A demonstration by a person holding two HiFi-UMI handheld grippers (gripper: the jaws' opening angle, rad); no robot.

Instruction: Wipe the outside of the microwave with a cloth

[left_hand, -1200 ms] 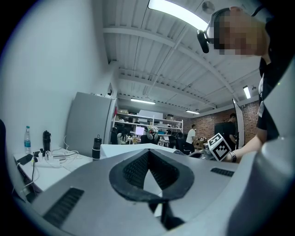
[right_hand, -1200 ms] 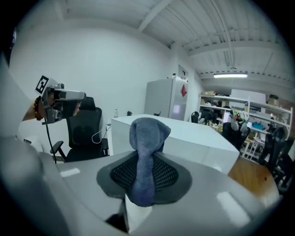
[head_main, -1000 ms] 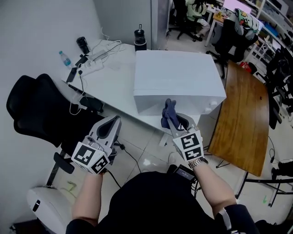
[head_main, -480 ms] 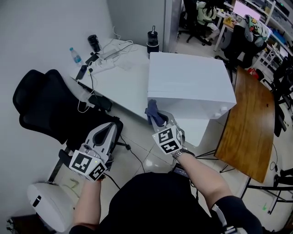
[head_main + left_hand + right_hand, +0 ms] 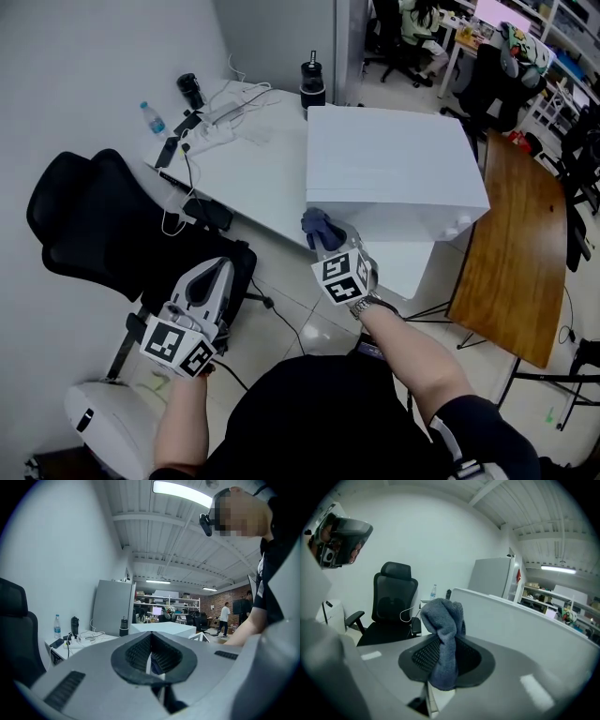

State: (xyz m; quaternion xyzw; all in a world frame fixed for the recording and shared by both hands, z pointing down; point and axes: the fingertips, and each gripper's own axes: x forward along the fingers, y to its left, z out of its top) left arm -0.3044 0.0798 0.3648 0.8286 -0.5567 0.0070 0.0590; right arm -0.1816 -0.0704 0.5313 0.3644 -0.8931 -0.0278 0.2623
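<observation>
The right gripper [image 5: 325, 240], clamped on a grey cloth [image 5: 316, 225], hovers by the 7 o'clock corner of the microwave [image 5: 394, 159] on the bench [image 5: 246, 178], the left gripper [image 5: 218, 270] closed and empty at its 8 o'clock.

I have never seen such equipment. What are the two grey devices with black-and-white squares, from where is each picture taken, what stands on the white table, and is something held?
No robot here: a person holds a two-jaw gripper in each hand. One picture comes from a camera on the person's head, looking down; the other two come from cameras riding on the grippers. The left gripper is shut and empty. The right gripper is shut on a grey-blue cloth, close to the white microwave. The white table also carries a water bottle, a black flask and a power strip with cables.
</observation>
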